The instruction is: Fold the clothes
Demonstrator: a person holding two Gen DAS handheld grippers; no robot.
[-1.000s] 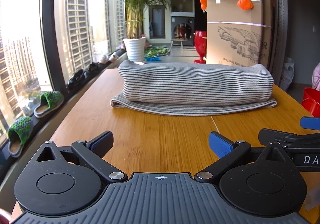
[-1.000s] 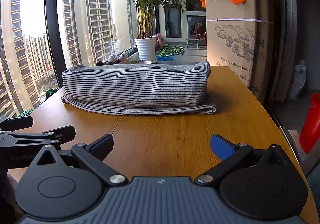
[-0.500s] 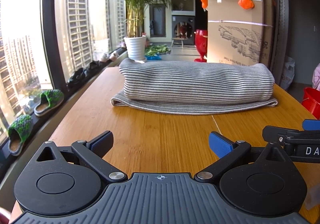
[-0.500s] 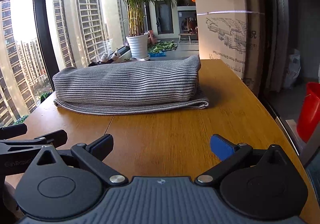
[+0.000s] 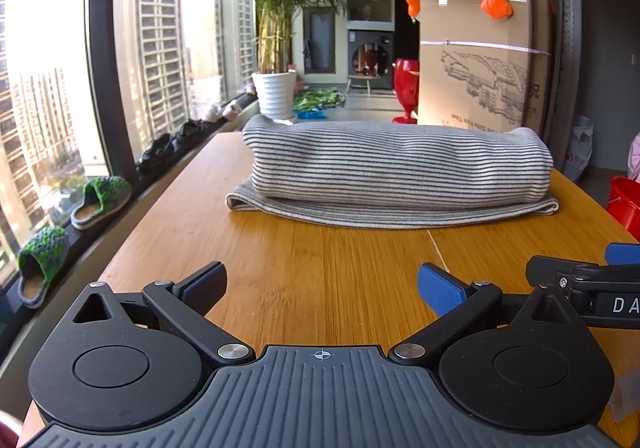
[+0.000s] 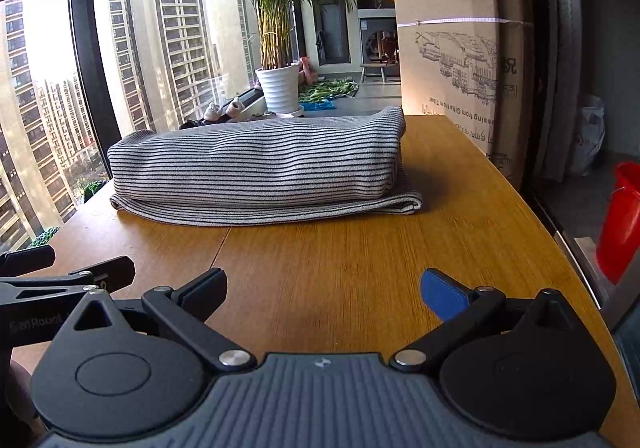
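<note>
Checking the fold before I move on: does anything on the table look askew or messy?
Slightly. The striped garment is folded, but its bottom layer sticks out past the upper roll along the near edge and both ends. Both tongs, left and right, are open, clear of it.

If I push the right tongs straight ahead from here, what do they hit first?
Probably the folded striped garment. The right tongs stand open over bare table, nothing between, though they aim near its right end, so depth is uncertain.
</note>
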